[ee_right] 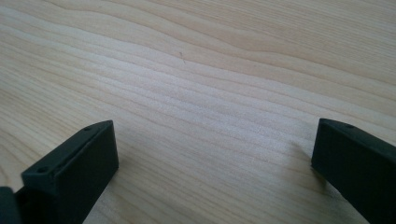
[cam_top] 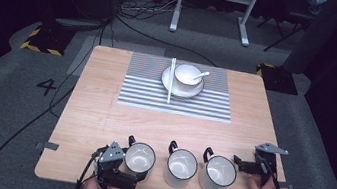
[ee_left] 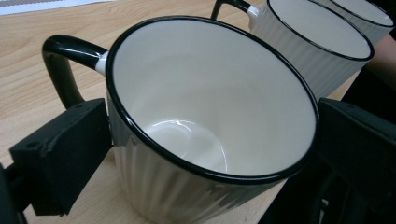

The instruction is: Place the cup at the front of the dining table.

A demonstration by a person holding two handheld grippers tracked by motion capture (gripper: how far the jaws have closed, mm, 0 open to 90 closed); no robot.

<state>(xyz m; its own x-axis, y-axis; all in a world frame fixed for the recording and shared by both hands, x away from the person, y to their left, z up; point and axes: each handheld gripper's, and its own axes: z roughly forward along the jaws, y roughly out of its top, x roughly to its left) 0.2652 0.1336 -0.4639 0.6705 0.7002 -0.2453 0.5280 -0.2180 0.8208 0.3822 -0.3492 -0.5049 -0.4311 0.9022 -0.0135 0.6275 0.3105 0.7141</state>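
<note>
The left gripper (cam_top: 131, 169) is positioned at the near left edge of the wooden table (cam_top: 98, 114), with its jaws set on opposite sides of the leftmost mug (cam_top: 140, 158). In the left gripper view, both black jaws press against the ribbed white wall of this mug (ee_left: 205, 121), just below its black rim, so the gripper grips the mug; the mug's black handle points away from the person. The mug stands upright on the table and appears empty. The middle mug (cam_top: 181, 166) stands just beside it, and the right mug (cam_top: 218, 173) follows in the same row along the near edge. The right gripper (cam_top: 247, 166) rests near the right mug's far side, not touching it. In the right gripper view its jaws stand wide apart over bare wood, holding nothing. At the far side of the table, a striped placemat (cam_top: 141, 95) carries a plate (cam_top: 167, 81) with a bowl (cam_top: 187, 74), a spoon (cam_top: 202, 73) and chopsticks (cam_top: 170, 79).
</note>
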